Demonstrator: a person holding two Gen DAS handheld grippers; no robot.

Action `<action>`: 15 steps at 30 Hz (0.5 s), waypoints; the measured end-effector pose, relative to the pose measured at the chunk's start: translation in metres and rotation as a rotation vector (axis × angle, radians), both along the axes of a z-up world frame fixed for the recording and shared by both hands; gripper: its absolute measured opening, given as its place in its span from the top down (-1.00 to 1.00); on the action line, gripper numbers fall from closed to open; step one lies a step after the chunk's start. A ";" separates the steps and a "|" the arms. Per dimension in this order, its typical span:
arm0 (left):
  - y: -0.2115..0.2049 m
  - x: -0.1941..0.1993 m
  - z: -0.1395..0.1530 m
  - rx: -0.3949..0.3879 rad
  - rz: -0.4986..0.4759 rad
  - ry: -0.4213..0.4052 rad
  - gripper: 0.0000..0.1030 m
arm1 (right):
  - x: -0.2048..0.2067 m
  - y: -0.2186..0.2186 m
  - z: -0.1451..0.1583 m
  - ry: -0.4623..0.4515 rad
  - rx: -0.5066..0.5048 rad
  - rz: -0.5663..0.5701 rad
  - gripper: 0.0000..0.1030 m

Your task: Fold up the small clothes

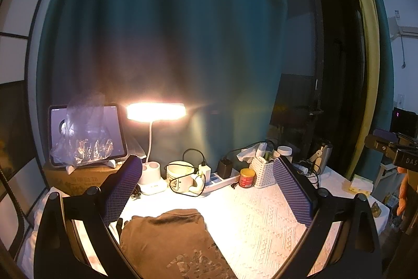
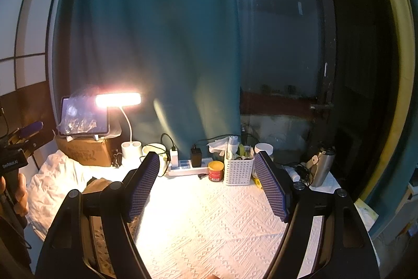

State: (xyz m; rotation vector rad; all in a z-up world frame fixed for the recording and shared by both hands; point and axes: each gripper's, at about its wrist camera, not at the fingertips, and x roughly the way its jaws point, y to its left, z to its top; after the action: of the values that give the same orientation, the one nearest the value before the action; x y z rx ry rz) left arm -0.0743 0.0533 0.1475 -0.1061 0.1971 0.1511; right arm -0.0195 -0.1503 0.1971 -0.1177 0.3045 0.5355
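Note:
A small brown garment (image 1: 169, 242) with a pale print lies flat on the white textured tablecloth (image 1: 261, 216), low in the left wrist view. My left gripper (image 1: 206, 169) hovers above it, open wide, with nothing between its purple pads (image 1: 122, 187). In the right wrist view my right gripper (image 2: 206, 169) is also open and empty over the bare cloth (image 2: 209, 221); only a sliver of the brown garment (image 2: 98, 183) shows behind its left finger. The other gripper's body appears at the right edge of the left view and the left edge of the right view, held by a hand (image 2: 21, 195).
Along the back stand a lit desk lamp (image 1: 156, 111), a tablet (image 1: 86, 134) on a cardboard box, a mug (image 1: 180, 177), a power strip (image 1: 222, 178), a red tin (image 1: 247, 177), a white basket (image 1: 262, 173) and a metal flask (image 2: 322, 166). A teal curtain hangs behind. Crumpled white fabric (image 2: 52, 182) lies at left.

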 end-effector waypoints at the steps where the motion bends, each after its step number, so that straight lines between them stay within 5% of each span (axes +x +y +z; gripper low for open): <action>1: 0.000 0.001 -0.001 -0.002 -0.001 0.002 -0.93 | 0.000 0.000 0.000 0.001 0.000 -0.001 -0.52; 15: 0.001 0.006 -0.005 -0.016 -0.005 0.009 -0.93 | 0.003 0.000 -0.003 0.007 0.000 0.000 -0.52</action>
State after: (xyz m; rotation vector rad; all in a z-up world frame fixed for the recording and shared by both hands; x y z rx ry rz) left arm -0.0684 0.0545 0.1429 -0.1210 0.2077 0.1451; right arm -0.0166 -0.1499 0.1939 -0.1159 0.3116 0.5360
